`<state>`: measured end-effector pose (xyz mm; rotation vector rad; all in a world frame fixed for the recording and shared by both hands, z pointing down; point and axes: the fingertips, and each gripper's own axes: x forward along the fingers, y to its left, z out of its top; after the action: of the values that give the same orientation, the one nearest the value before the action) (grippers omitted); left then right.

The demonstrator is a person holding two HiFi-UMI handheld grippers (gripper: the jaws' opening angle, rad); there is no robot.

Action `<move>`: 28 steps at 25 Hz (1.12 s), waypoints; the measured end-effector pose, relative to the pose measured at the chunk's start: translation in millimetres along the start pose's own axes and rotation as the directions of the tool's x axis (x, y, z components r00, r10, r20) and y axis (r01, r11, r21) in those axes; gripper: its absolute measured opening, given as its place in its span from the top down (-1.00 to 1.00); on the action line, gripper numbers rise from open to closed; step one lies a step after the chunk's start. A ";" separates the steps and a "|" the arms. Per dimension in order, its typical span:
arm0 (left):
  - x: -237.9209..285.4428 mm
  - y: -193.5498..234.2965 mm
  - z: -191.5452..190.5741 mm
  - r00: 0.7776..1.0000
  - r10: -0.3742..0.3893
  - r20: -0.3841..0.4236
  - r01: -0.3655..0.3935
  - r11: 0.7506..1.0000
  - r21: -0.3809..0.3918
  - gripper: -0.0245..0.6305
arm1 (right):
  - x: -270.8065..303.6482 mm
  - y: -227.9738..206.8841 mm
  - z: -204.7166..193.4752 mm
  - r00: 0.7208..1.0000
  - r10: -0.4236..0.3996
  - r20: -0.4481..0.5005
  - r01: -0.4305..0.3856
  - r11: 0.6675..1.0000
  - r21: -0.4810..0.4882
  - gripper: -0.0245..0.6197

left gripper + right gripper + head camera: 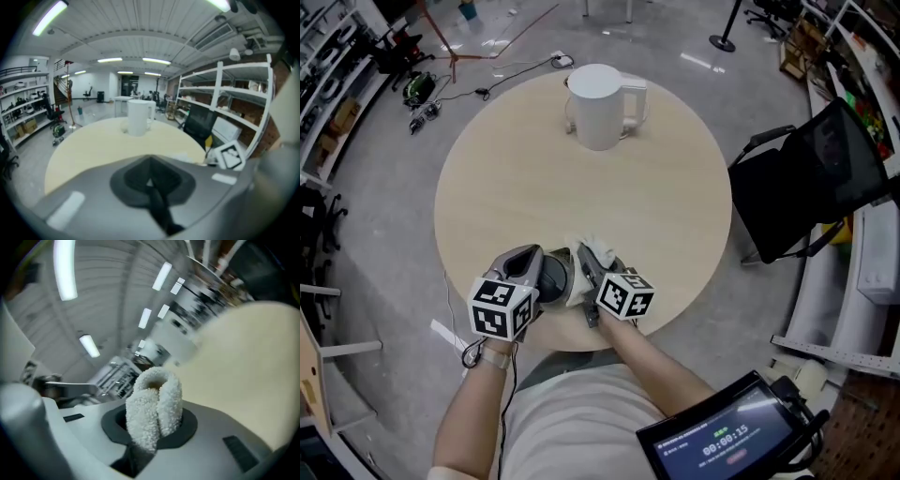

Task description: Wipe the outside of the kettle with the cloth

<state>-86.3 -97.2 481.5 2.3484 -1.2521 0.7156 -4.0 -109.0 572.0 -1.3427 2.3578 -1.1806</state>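
The white kettle (600,105) stands upright on the far side of the round table (516,187), its handle to the right; the left gripper view shows the kettle (138,117) straight ahead. Both grippers hover side by side over the near edge, far from the kettle. My right gripper (590,274) is shut on a fluffy white cloth (592,251), which bulges as a folded loop (154,406) out of its jaws. My left gripper (549,276) is shut with nothing between its dark pads (151,180).
A black office chair (806,183) stands close to the table's right side. Cables and a red tripod (455,52) lie on the floor beyond the far-left edge. Shelving (225,103) runs along the right. A timer screen (722,441) sits low at the right.
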 end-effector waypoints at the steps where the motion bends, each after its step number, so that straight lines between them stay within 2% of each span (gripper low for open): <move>1: -0.1 0.5 -0.4 1.000 0.001 -0.001 -0.001 1.000 -0.005 0.96 | -9.5 30.2 17.5 0.993 0.087 0.074 -0.078 0.991 -0.110 0.71; 2: -0.2 1.8 -0.9 1.000 0.007 -0.002 -0.007 1.000 -0.013 0.96 | -18.1 52.2 29.0 0.979 0.141 0.147 -0.110 0.973 -0.202 0.71; 3: 0.1 3.8 -1.5 1.000 0.018 -0.002 -0.018 0.999 -0.027 0.96 | -21.9 54.3 29.1 0.972 0.129 0.198 -0.082 0.970 -0.229 0.71; 4: 1.0 5.8 -2.2 1.000 0.023 0.001 -0.023 0.998 -0.053 0.96 | -19.8 34.5 17.4 0.977 0.042 0.211 -0.004 0.984 -0.178 0.71; 5: 1.8 7.8 -2.4 1.000 0.010 0.012 -0.009 0.995 -0.100 0.96 | -13.6 0.8 -2.1 0.983 -0.081 0.167 0.093 0.993 -0.067 0.71; 6: 1.0 10.8 -2.1 0.999 -0.028 0.037 0.034 0.984 -0.177 0.96 | -6.7 -31.6 -21.4 0.982 -0.172 0.076 0.168 0.984 0.056 0.71; 7: -3.2 17.0 -1.9 0.994 -0.080 0.078 0.099 0.954 -0.284 0.96 | -2.7 -49.3 -31.1 0.982 -0.187 -0.012 0.187 0.972 0.142 0.71; 8: -12.3 28.7 -3.2 0.985 -0.114 0.132 0.158 0.901 -0.404 0.96 | -4.8 -47.9 -26.2 0.989 -0.139 -0.053 0.147 0.974 0.171 0.71; 9: -26.4 45.7 -8.4 0.977 -0.105 0.183 0.186 0.841 -0.509 0.96 | -14.2 -33.1 -11.1 0.997 -0.064 -0.045 0.071 0.985 0.155 0.71; 10: -42.9 64.3 -19.7 0.975 -0.062 0.214 0.179 0.792 -0.584 0.96 | -29.7 -14.0 4.8 1.000 0.005 -0.020 -0.002 0.992 0.130 0.71; 11: -57.4 78.4 -37.7 0.975 -0.016 0.220 0.155 0.757 -0.635 0.96 | -47.6 2.0 13.3 0.999 0.047 -0.003 -0.046 0.989 0.138 0.71; 12: -66.2 83.5 -59.7 0.979 0.001 0.206 0.141 0.725 -0.674 0.96 | -63.6 12.2 11.5 0.998 0.063 -0.003 -0.061 0.978 0.199 0.71; 13: -69.0 78.8 -81.5 0.982 -0.014 0.191 0.148 0.689 -0.709 0.96 | -74.8 18.5 1.6 0.998 0.067 -0.013 -0.060 0.954 0.294 0.71; 15: -67.3 53.1 -111.6 0.979 -0.072 0.192 0.196 0.613 -0.766 0.96 | -81.1 27.7 -23.4 0.997 0.078 -0.014 -0.063 0.888 0.456 0.71; 17: -65.5 21.7 -120.9 0.966 -0.109 0.234 0.255 0.549 -0.796 0.96 | -72.5 26.3 -34.2 0.997 0.065 0.028 -0.070 0.860 0.505 0.71; 19: -64.1 -11.7 -124.3 0.953 -0.157 0.260 0.304 0.490 -0.817 0.96 | -59.7 13.5 -30.0 0.998 0.052 0.046 -0.068 0.867 0.493 0.71; 20: -65.5 -22.9 -125.2 0.952 -0.172 0.253 0.306 0.498 -0.811 0.96 | -54.2 9.4 -25.5 0.998 0.064 0.025 -0.068 0.876 0.478 0.71; 21: -69.0 -26.6 -121.5 0.956 -0.168 0.239 0.292 0.551 -0.782 0.96 | -50.7 11.8 -17.3 0.996 0.094 -0.004 -0.082 0.890 0.449 0.71; 22: -74.2 -22.5 -110.7 0.964 -0.135 0.229 0.261 0.636 -0.726 0.96 | -49.7 22.7 -2.0 0.990 0.140 -0.016 -0.123 0.913 0.388 0.71; 23: -79.4 -13.2 -92.4 0.968 -0.083 0.235 0.220 0.729 -0.648 0.96 | -50.1 40.5 19.7 0.981 0.194 0.002 -0.187 0.942 0.280 0.71; 24: -82.2 -2.8 -68.7 0.964 -0.037 0.262 0.182 0.811 -0.556 0.96 | -49.2 60.8 41.4 0.969 0.245 0.030 -0.247 0.960 0.134 0.71; 25: -80.0 5.8 -44.9 0.956 -0.012 0.292 0.153 0.873 -0.464 0.96 | -43.9 78.6 55.3 0.958 0.283 0.040 -0.283 0.959 -0.018 0.71; 26: -71.4 11.0 -26.3 0.953 -0.008 0.302 0.129 0.915 -0.383 0.96 | -32.7 89.7 57.2 0.954 0.300 0.023 -0.293 0.945 -0.147 0.71; 27: -58.1 13.3 -15.2 0.960 -0.009 0.281 0.102 0.943 -0.317 0.96 | -16.7 90.8 47.6 0.958 0.287 -0.014 -0.282 0.930 -0.238 0.71; 28: -44.3 14.0 -10.6 0.971 0.001 0.240 0.064 0.963 -0.262 0.96 | 1.3 79.5 30.7 0.969 0.240 -0.052 -0.244 0.927 -0.285 0.71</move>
<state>-121.7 -70.1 464.8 2.2683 -1.3120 0.2370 -40.5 -104.9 495.1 -1.0729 2.6947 -0.8043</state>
